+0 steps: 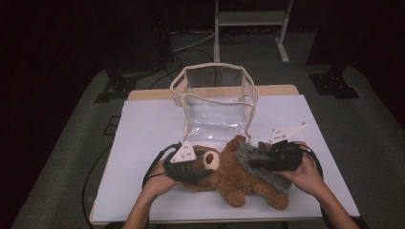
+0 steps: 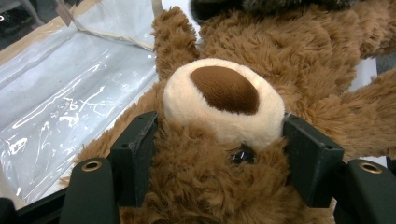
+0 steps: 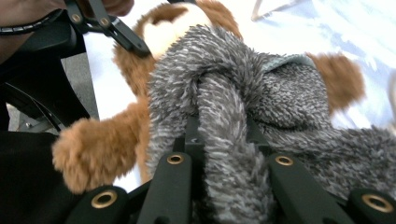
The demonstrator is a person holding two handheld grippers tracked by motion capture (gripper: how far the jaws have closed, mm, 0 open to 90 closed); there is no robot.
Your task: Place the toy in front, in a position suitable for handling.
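One white table [image 1: 143, 129] carries everything in front of you: a clear bag [image 1: 216, 102] with cream trim stands open at the far side, and the brown teddy bear [image 1: 234, 179] lies on its back just before it. Your left gripper [image 2: 219, 140] is clamped on the bear's head, a jaw on either side of the cream muzzle [image 2: 224, 100]. Your right gripper [image 3: 224, 140] is pinched tight on a fold of the bear's grey fuzzy garment [image 3: 233, 93].

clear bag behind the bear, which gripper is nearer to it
Right, narrowly. The right gripper, pinching the bear's grey coat, sits just off the clear bag's front right corner. The left gripper, clamped on the bear's head, sits lower left, nearer the person.
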